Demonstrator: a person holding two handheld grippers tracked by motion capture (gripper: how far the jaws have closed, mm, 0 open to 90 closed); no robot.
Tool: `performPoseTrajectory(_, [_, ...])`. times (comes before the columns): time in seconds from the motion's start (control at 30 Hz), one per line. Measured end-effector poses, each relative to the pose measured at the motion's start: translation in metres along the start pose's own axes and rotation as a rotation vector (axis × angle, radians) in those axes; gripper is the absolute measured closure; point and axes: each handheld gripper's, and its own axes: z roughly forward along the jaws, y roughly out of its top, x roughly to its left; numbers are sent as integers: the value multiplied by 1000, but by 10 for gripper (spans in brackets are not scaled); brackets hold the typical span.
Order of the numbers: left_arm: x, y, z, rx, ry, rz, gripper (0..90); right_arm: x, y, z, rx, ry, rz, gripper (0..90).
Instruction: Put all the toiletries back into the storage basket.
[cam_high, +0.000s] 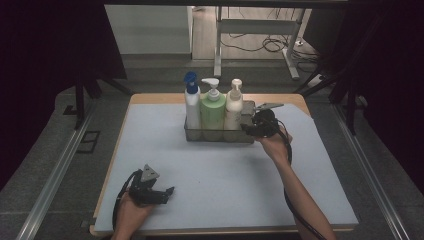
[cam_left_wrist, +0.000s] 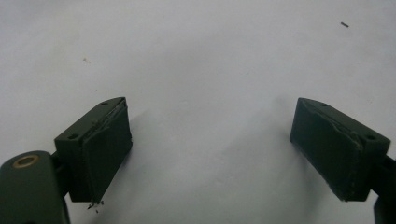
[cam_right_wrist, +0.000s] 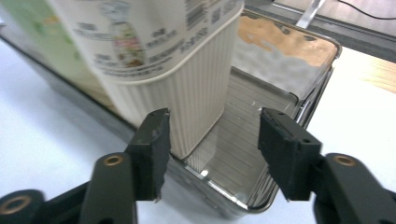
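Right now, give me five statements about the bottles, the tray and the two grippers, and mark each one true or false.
1. Three pump bottles stand in the metal tray. True.
2. The green bottle stands at the right end of the row. False: it stands in the middle, between the blue-capped white bottle and the cream bottle.
3. The right gripper is clamped on the cream bottle. False: its jaws stand apart at the tray's right end, not pressing on the bottle.
4. The left gripper is open over the bare mat. True.
5. The tray's right end is packed full. False: the right gripper view shows bare tray floor beside the cream bottle.
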Motion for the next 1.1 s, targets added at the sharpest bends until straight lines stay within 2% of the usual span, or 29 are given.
performPoseTrajectory(0.33, [0, 0, 0, 0, 0, 1, 123, 9, -3, -20, -31, 60, -27, 265])
performPoseTrajectory(0.4, [0, 0, 0, 0, 0, 1, 123, 9, -3, -21, -33, 62, -30, 258])
performPoseTrajectory(0.47, [0, 0, 0, 0, 0, 1, 123, 12, -3, -28, -39, 88, -35, 213])
performPoseTrajectory(0.6, [0, 0, 0, 0, 0, 1, 122, 15, -6, -36, -38, 97, -57, 131])
performPoseTrajectory(0.73, [0, 0, 0, 0, 0, 0, 122, 18, -11, -47, -47, 101, -77, 106])
performPoseTrajectory(0.87, [0, 0, 0, 0, 0, 0, 123, 20, -16, -55, -41, 106, -92, 37])
performPoseTrajectory(1.1, [0, 0, 0, 0, 0, 0, 122, 22, -26, -67, -35, 115, -117, 0])
